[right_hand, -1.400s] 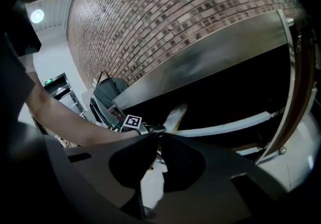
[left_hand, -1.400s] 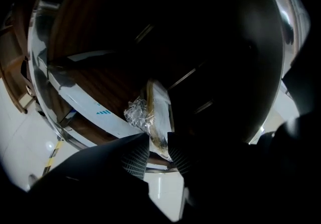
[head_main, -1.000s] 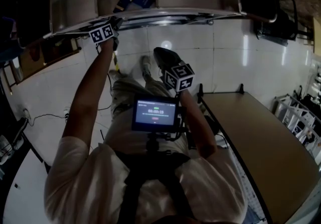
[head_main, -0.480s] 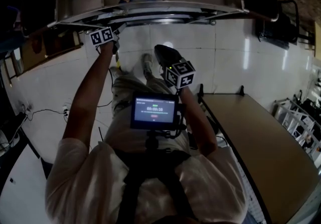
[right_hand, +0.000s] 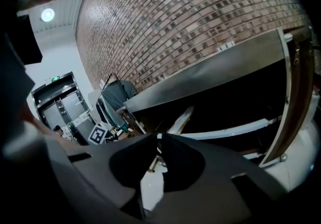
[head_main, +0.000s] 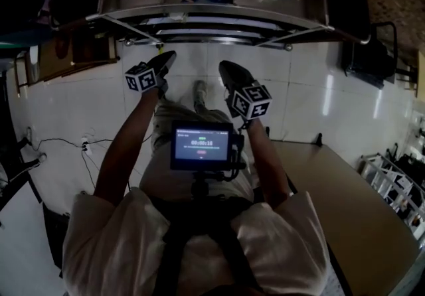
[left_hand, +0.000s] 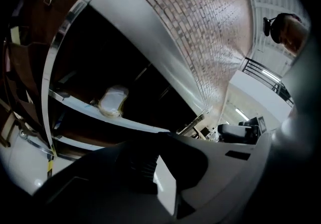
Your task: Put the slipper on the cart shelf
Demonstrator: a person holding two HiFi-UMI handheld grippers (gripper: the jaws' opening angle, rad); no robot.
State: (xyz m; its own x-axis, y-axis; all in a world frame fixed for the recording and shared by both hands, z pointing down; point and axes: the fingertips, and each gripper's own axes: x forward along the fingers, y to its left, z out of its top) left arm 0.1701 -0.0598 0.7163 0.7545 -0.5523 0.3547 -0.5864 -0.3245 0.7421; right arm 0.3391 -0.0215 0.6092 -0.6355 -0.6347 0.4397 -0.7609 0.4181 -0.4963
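left gripper [head_main: 166,60] is pulled back from the cart [head_main: 219,20], level with the right gripper [head_main: 227,69]; a second ago it was at the cart edge. Left jaws just closed, empty. Right jaws together, empty. slipper [left_hand: 113,101] lies on the cart's shelf [left_hand: 150,127], under the top deck.

We see a dim head view: the pale tiled floor [head_main: 312,82] carries soft streaks of glare from overhead light, while the cart shelves [head_main: 199,22] and the corners sink into black. The small screen [head_main: 201,145] glows. In both gripper views the wide lens bends the brick wall [right_hand: 200,22] and darkens the rim. A round ceiling lamp [right_hand: 47,15] shines at the left. The left gripper [left_hand: 161,136], very near, looks smeared and unfocused.
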